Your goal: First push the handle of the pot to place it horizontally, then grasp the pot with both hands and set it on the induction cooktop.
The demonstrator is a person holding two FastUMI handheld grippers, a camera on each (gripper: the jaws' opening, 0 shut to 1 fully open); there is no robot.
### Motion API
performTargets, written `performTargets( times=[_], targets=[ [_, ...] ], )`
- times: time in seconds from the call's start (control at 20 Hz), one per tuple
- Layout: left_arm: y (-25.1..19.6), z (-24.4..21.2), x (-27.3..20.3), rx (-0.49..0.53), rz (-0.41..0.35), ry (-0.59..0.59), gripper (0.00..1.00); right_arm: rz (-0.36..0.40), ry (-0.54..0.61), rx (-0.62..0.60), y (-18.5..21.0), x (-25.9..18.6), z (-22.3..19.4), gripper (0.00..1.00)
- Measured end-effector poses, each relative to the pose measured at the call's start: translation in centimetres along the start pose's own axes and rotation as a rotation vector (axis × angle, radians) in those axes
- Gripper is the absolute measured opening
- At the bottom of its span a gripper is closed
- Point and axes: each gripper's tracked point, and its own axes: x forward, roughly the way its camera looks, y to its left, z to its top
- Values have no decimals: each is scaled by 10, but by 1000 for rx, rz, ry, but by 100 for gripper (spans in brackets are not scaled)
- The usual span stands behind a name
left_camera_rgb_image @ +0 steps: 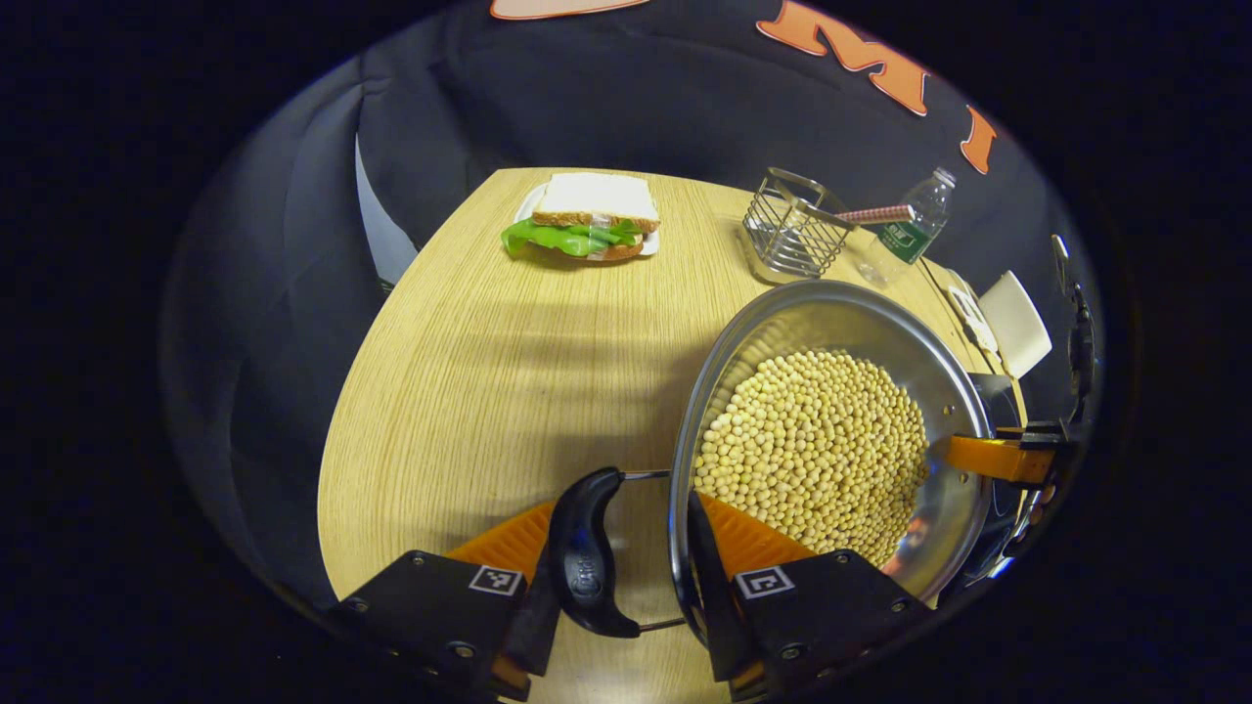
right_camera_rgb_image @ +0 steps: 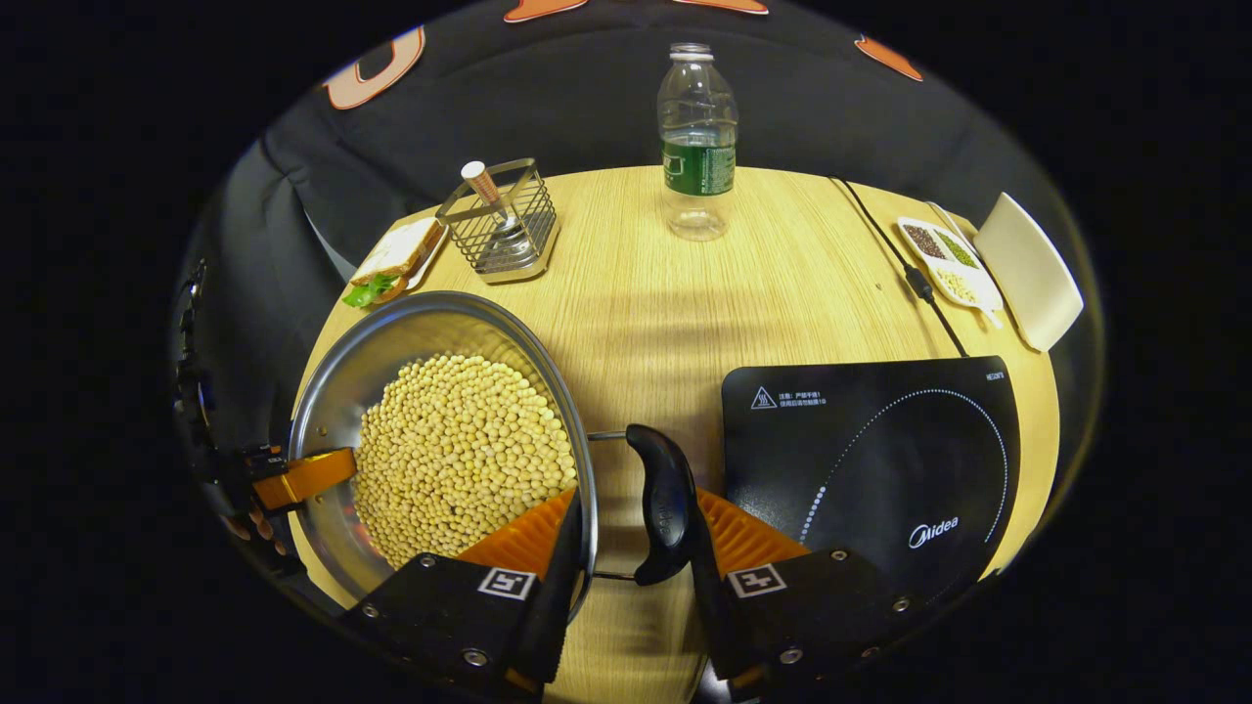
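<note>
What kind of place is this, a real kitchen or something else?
Probably a staged kitchen table in a recording booth: a wooden table holds an induction cooktop, a pot of beans and a sandwich, with black cloth behind.

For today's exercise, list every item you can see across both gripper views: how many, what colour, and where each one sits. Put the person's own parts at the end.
Pot: one, silver, table's left in right gripper view.
Beans: many, pale yellow, in pot.
Pot handles: two, black, one each side.
Induction cooktop: one, black, right of pot.
Cable: one, black, behind cooktop.
Bottle: one, clear, green label, far edge.
Wire basket: one, silver, left of bottle.
Sandwich: one, white bread, green lettuce, on plate.
Sectioned dish: one, white, far right.
Table: one, light wood.
Left hand-held gripper: straddles handle and rim.
Right hand-held gripper: likewise.
</note>
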Motion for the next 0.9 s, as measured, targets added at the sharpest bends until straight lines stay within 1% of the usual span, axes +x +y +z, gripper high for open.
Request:
performTargets(
  times=[0.2, 0.35, 0.4, 0.45, 0.5, 0.65, 0.7, 0.75, 0.9],
  targets=[
    [0, 4, -1, -9, 28, -29, 61, -5, 10, 22, 0, -2, 1, 51],
    [-3, 2, 5, -14, 33, -29, 56, -15, 18, 10, -2, -9, -10, 48],
    [-3, 4, 7, -6, 33, -30, 56, -16, 20, 16, -5, -13, -15, 48],
    [-3, 7, 7, 2, 39, -28, 58, -10, 17, 23, -6, -17, -19, 44],
    [-4, 8, 6, 8, 41, -38, 58, -7, 17, 21, -7, -24, -21, 49],
    [-3, 17, 4, 40, 52, -76, 58, 8, -15, 34, -13, -40, -19, 48],
    [-2, 18, 0, 54, 56, -91, 56, 14, -31, 40, -15, -47, -15, 48],
    [-1, 19, -2, 69, 59, -107, 58, 20, -46, 46, -19, -54, -13, 48],
    [-3, 28, -7, 114, 60, -147, 57, 31, -76, 66, -34, -75, -7, 48]
  ],
)
